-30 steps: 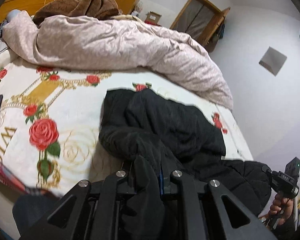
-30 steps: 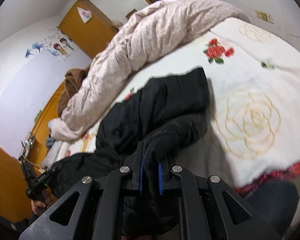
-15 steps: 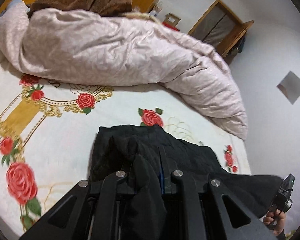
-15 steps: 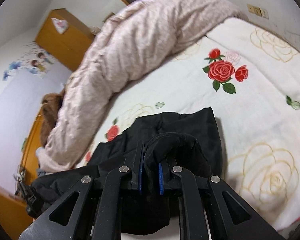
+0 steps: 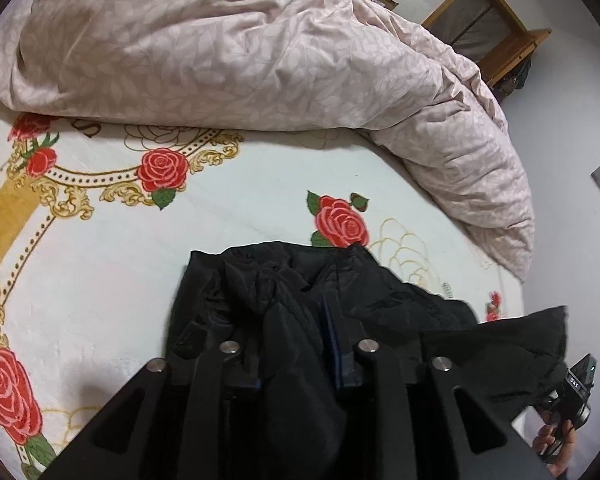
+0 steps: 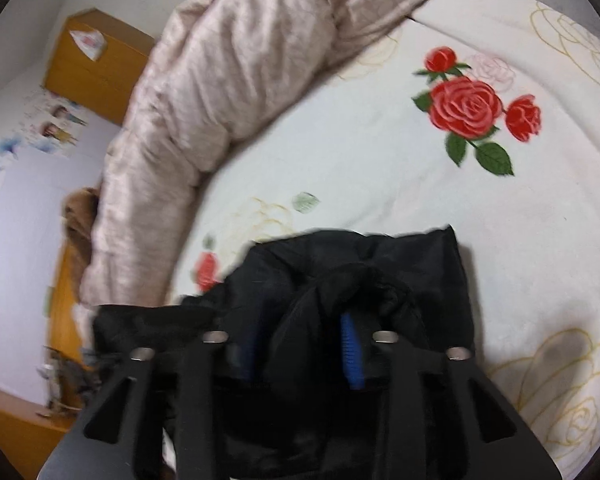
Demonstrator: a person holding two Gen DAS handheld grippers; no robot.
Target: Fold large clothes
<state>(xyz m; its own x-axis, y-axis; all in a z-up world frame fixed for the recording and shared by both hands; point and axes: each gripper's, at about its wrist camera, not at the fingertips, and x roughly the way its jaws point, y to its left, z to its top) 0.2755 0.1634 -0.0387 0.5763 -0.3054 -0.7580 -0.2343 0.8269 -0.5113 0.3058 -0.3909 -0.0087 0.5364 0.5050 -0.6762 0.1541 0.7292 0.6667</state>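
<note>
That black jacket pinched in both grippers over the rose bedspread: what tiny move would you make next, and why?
Probably lower both grippers and lay the held edge flat before letting go. The left gripper and right gripper each clamp a bunch of the black jacket, whose far part already rests on the bedspread, well short of the pink duvet.

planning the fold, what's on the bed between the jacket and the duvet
Only bare rose-print sheet lies between jacket and duvet; both wrist views show it.
</note>
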